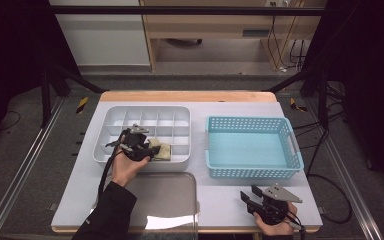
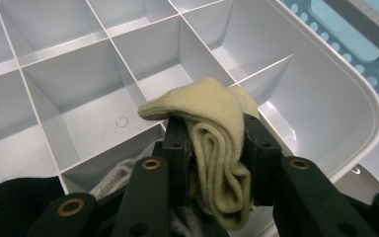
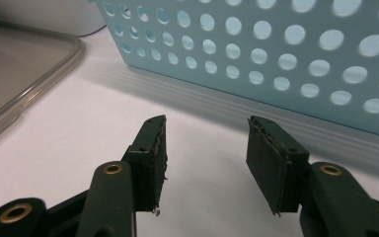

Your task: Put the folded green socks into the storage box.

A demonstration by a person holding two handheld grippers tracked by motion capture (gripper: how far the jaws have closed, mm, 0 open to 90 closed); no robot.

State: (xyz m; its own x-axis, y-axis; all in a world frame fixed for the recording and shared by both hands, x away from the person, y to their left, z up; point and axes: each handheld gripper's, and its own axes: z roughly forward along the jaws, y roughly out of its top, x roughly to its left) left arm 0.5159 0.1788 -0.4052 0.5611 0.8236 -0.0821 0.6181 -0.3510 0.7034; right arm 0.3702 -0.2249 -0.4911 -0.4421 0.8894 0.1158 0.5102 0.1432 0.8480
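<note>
My left gripper (image 1: pixel 147 150) is shut on a folded beige sock (image 2: pixel 217 143), which bulges out above and below the pads. It hangs over the front right part of the white divided organiser (image 1: pixel 111 114), whose grid of compartments (image 2: pixel 98 94) lies just beneath the sock. A grey cloth (image 2: pixel 123 177) and a black one (image 2: pixel 19 197) lie in the near compartments under the jaws. In the high view the beige sock (image 1: pixel 161 150) shows at the organiser's front row. My right gripper (image 1: pixel 248 199) rests on the white table near the front right, open, with nothing between its pads (image 3: pixel 205 158).
A light blue perforated basket (image 1: pixel 252 145) stands right of the organiser, its wall (image 3: pixel 276 54) close ahead of the right gripper. A clear plastic lid (image 1: pixel 165 200) lies on the table in front of the organiser, its edge (image 3: pixel 34 79) left of the right gripper.
</note>
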